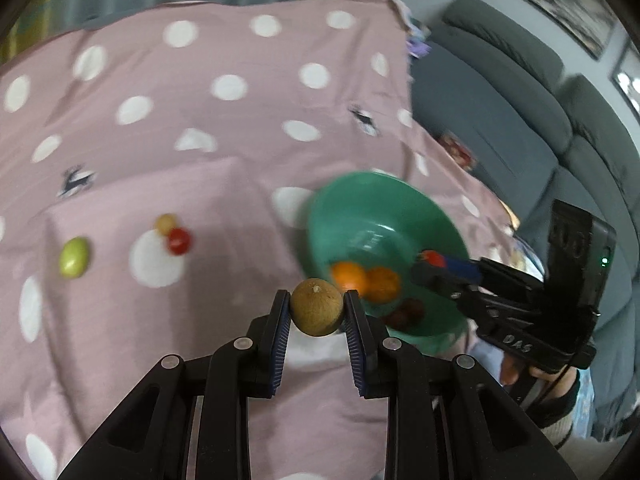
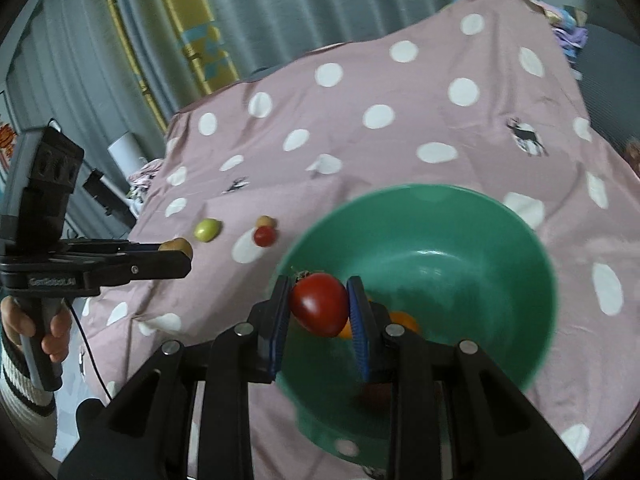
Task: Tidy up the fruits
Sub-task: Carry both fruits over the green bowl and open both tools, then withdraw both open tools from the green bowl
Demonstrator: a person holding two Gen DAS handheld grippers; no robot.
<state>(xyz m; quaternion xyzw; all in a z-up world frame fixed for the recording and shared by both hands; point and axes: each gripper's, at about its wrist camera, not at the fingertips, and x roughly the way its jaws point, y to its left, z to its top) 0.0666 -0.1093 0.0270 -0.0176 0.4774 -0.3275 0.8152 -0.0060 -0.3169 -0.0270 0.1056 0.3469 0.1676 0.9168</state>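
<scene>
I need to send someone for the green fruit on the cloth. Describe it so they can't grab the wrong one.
Start at the green bowl on the pink polka-dot cloth and look to its left, where three small fruits lie loose. The green fruit lies farthest from the bowl, alone. It is the only yellow-green one; the small red fruit and the tan fruit sit touching each other, nearer the bowl.

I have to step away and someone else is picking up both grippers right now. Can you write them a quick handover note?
Left gripper: shut on a brown round fruit, held just short of the green bowl.
Right gripper: shut on a red tomato, over the bowl.
Done: two orange fruits and a dark red one are in the bowl.
Left: drop both held fruits in, then collect the green fruit, small red fruit and small tan fruit lying on the dotted cloth.
</scene>
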